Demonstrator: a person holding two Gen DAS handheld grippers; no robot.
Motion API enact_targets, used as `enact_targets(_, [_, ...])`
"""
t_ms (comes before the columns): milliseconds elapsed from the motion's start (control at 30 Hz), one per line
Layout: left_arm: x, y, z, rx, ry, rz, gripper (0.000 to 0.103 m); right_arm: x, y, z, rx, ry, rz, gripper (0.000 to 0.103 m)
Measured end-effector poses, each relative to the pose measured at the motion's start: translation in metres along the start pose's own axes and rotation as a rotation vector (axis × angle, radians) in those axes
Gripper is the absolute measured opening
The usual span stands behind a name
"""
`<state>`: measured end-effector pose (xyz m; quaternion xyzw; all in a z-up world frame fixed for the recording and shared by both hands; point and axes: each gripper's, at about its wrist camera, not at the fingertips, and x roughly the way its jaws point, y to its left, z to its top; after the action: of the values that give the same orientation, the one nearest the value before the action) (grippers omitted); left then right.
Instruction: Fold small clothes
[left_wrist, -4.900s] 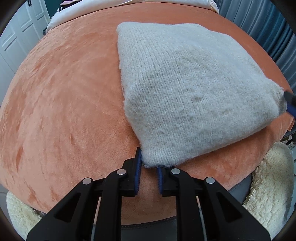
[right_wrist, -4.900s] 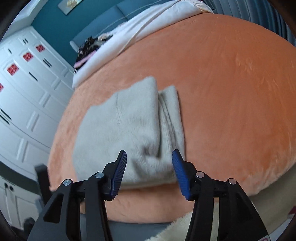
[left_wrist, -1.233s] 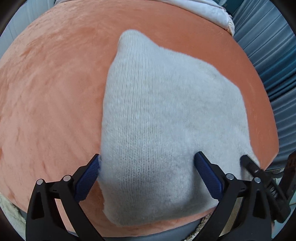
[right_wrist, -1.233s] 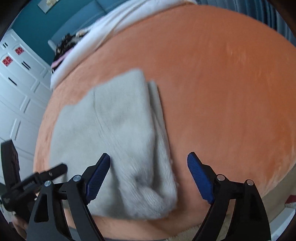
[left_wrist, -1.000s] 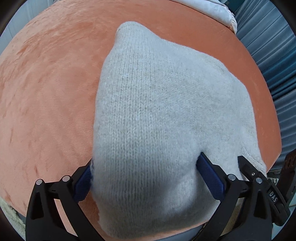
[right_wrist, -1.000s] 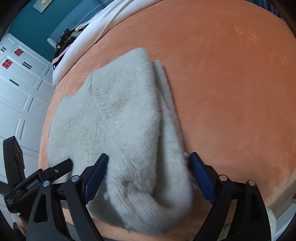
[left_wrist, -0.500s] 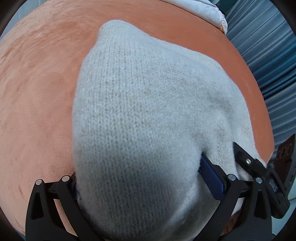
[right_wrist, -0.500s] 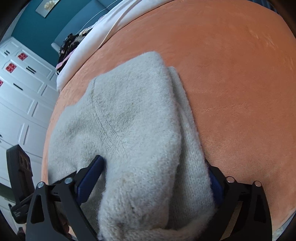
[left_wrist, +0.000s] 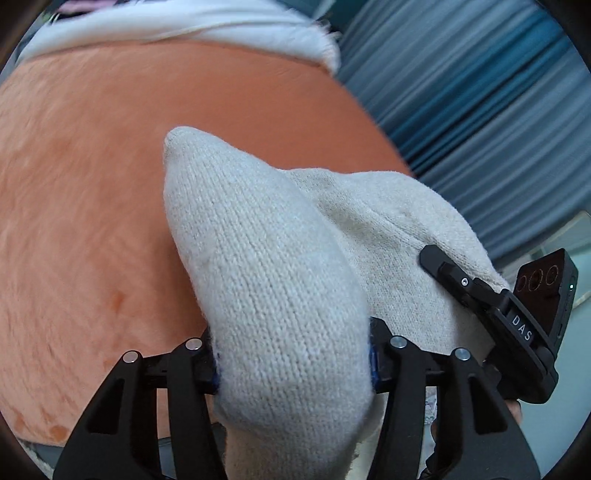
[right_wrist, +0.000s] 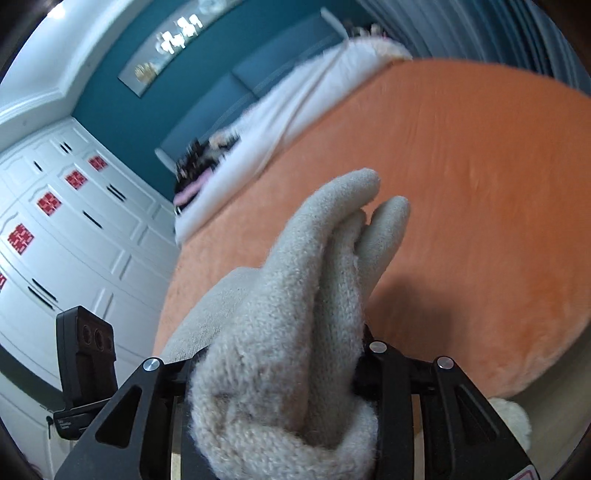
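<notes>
A folded cream knit sweater (left_wrist: 258, 240) is bunched and raised off the orange plush bed cover (left_wrist: 92, 184). My left gripper (left_wrist: 291, 354) has its jaws closing, and the blue pads press into the sweater's near end from both sides. In the right wrist view the same sweater (right_wrist: 317, 258) hangs in thick folds over the orange cover (right_wrist: 480, 184). My right gripper (right_wrist: 275, 365) is closing too, its pads buried in the knit. One finger of the right gripper (left_wrist: 443, 266) shows against the sweater's right side in the left wrist view.
White bedding (left_wrist: 184, 22) lies along the bed's far end, with blue curtains (left_wrist: 480, 92) to the right. White wardrobe doors (right_wrist: 55, 221) stand at the left. A fluffy cream rug (right_wrist: 513, 417) shows below the bed's near edge.
Both grippers went from wide open around the sweater's near edge to closed on it. Both then rose, lifting the sweater's near side off the orange cover.
</notes>
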<state>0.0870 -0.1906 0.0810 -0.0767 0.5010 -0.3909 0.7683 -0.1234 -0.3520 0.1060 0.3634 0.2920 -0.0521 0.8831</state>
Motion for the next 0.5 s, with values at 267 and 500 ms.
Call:
enact_targets(267, [-0.133,-0.08,0.035,0.219,-0.309,-0.112,0.052,-0.129,0.088,0.033,-0.187,-0.324,0.098,0.034])
enact_targets(500, [-0.247,-0.08,0.053,0.328,-0.562,-0.062,0.053,-0.159,0.187,0.058,-0.355,-0.486,0.291,0.035])
